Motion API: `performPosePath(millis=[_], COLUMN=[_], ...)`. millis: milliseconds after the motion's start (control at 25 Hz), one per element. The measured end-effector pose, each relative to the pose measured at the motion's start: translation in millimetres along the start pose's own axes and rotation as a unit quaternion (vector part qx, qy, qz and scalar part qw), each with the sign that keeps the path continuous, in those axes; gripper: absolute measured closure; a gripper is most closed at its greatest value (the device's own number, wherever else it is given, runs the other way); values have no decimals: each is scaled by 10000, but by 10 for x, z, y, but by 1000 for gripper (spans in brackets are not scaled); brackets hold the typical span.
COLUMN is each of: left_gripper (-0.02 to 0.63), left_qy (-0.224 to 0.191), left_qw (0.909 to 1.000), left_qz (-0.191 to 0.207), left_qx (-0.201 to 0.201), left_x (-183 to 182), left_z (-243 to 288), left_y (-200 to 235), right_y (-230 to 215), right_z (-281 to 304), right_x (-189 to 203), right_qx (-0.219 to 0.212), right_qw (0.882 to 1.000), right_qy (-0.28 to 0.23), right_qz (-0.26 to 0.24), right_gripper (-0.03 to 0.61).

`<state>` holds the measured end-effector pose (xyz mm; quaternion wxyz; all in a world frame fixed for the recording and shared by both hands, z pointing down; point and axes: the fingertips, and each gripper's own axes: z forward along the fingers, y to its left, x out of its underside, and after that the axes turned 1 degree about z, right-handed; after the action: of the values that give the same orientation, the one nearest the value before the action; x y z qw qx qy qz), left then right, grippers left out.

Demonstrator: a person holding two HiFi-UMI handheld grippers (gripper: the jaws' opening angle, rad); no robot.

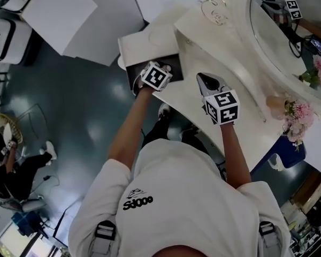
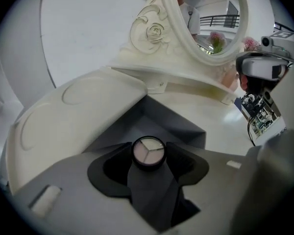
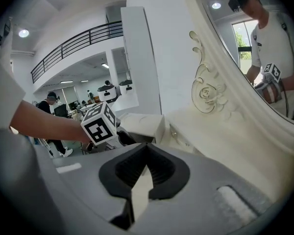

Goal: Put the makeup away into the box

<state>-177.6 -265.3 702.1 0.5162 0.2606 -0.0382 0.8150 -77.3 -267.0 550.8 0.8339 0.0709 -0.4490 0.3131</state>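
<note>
Cream dressing table (image 1: 246, 108) with one oval mirror (image 1: 281, 33) had one open box (image 2: 159, 119) at its left end. One round compact (image 2: 148, 150) with three shade pans sat clamped in the left gripper (image 1: 165, 70), over the box's dark inside. The right gripper (image 3: 146, 148) hovered above the tabletop, jaws together and empty.

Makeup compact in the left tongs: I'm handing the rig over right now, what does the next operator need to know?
Left tongs: shut on the round eyeshadow compact, above the open dark box beside the vanity top.
Right tongs: shut, empty, over the vanity top.
Done: compact is in hand.
Left: lower it into the box and release.
</note>
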Motion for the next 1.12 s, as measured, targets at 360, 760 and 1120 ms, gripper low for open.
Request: performPosePath(millis=[360, 760, 1120], left_gripper=[353, 377, 597], left_qy=[231, -789, -2499], left_qw=[9988, 9893, 9550], left_qz=[217, 1010, 1467], left_qx=[-366, -698, -640], left_x=[49, -493, -1612], left_z=[76, -491, -1196], left_y=[175, 60, -353], right_y=[-257, -594, -888], right_z=[-86, -492, -1223], right_x=[83, -167, -545], right_qx=[429, 909, 1800], right_qw=[9988, 9949, 9786], right_qy=[47, -407, -958], right_qz=[227, 175, -281], right_gripper=[575, 575, 575])
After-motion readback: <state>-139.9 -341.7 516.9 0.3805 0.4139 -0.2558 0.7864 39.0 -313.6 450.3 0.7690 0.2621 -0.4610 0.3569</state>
